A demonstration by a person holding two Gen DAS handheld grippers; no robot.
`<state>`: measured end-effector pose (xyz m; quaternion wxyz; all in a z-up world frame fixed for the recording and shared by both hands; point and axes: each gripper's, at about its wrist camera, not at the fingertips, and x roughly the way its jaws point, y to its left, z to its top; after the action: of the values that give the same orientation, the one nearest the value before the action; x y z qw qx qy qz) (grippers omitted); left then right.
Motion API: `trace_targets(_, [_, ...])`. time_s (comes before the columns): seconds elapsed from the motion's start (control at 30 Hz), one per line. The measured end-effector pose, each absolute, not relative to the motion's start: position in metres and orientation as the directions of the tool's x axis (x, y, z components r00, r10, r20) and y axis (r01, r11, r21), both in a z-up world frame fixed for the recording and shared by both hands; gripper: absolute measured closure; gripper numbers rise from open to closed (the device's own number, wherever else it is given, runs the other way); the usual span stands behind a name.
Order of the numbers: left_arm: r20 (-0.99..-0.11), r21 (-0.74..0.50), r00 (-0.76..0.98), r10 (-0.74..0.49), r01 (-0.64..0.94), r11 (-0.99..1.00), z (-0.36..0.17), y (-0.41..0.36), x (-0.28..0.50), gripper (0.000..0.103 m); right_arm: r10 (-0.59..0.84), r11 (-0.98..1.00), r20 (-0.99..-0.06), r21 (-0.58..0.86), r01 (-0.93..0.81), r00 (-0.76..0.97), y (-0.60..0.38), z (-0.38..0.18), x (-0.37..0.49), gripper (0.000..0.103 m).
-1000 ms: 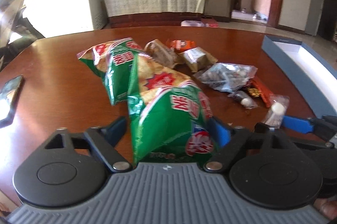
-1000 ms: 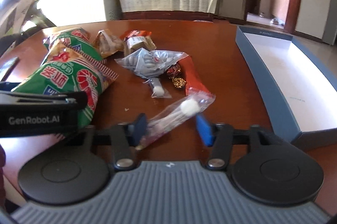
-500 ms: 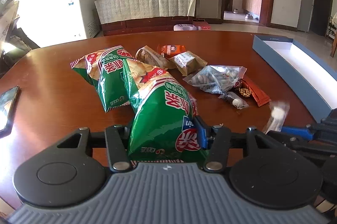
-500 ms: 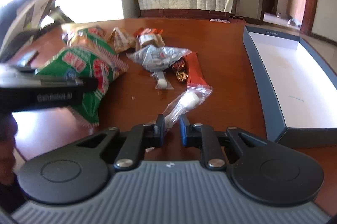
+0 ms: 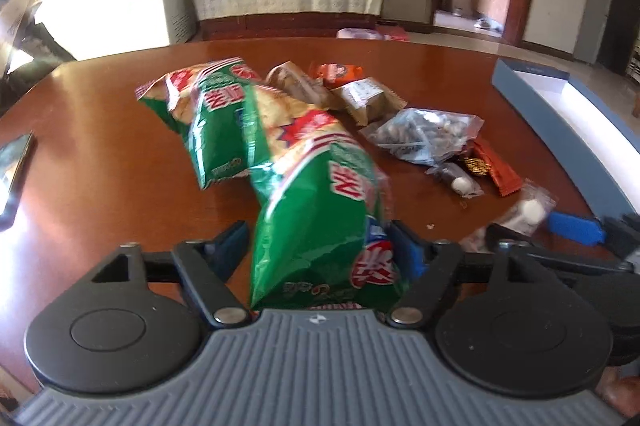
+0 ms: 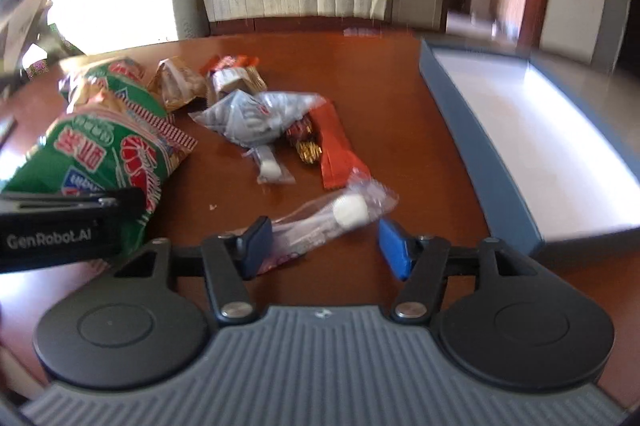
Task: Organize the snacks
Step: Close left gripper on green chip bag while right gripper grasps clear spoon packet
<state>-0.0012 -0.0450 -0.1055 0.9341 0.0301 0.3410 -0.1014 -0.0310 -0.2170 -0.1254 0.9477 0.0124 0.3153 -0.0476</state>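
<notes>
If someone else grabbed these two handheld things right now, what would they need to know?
Left tool: jaws opening, the near green chip bag between them; the right pad touches it, the left stands clear.
Right tool: jaws opening, a clear packet with a white sweet between them, not gripped.
Things: a second green bag, brown packets, a clear bag of sweets, an orange-red sachet and small sweets, all on the table. The blue box lies to the right.
Done: nothing visible in the box.
Left: regrip and, presumably, move every snack into the box.
</notes>
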Motion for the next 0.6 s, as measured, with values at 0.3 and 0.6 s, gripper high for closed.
trace_targets(0.3, [-0.616, 0.032, 0.768, -0.173, 0.244, 0.969, -0.101, -0.055, -0.007, 0.047, 0.049, 0.999, -0.593, 0.039, -0.033, 0.804, -0.223, -0.119, -0.041, 0.089])
trace_targets(0.6, [-0.624, 0.013, 0.773, -0.116, 0.158, 0.987, -0.099, -0.042, -0.003, 0.047, 0.044, 0.971, -0.584, 0.216, 0.103, 0.811, -0.226, -0.114, -0.035, 0.04])
